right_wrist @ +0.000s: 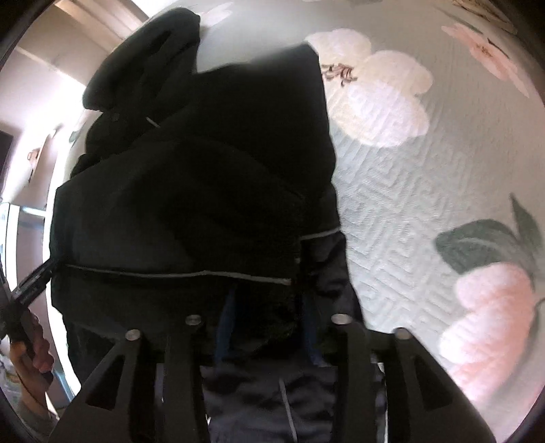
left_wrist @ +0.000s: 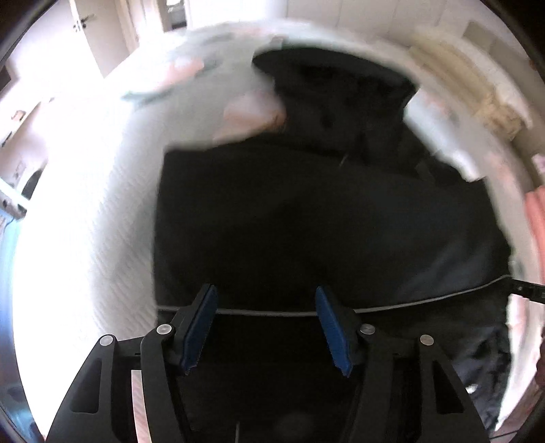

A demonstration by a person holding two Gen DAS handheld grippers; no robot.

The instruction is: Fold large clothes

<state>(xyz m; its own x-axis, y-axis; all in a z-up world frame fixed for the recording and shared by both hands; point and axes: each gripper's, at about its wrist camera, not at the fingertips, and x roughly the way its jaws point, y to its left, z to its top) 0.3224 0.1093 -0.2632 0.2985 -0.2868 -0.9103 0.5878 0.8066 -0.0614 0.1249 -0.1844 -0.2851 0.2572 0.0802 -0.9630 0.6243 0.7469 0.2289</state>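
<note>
place: looks like a home bedroom
bed: quilted floral bedspread (right_wrist: 425, 191), pale with pink flowers
door: white one with handle (left_wrist: 81, 24)
linens: folded stack (left_wrist: 477, 92)

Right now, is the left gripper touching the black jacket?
Cannot tell. In the left wrist view the left gripper is open, its blue pads spread over the black jacket, but blur and dark fabric hide any contact or gap.

Pale quilted bedspread (right_wrist: 425, 211) with pink flowers and green leaves, right of frame. White door (left_wrist: 85, 30) upper left; bright daylight washing over pinkish walls (right_wrist: 34, 102).
</note>
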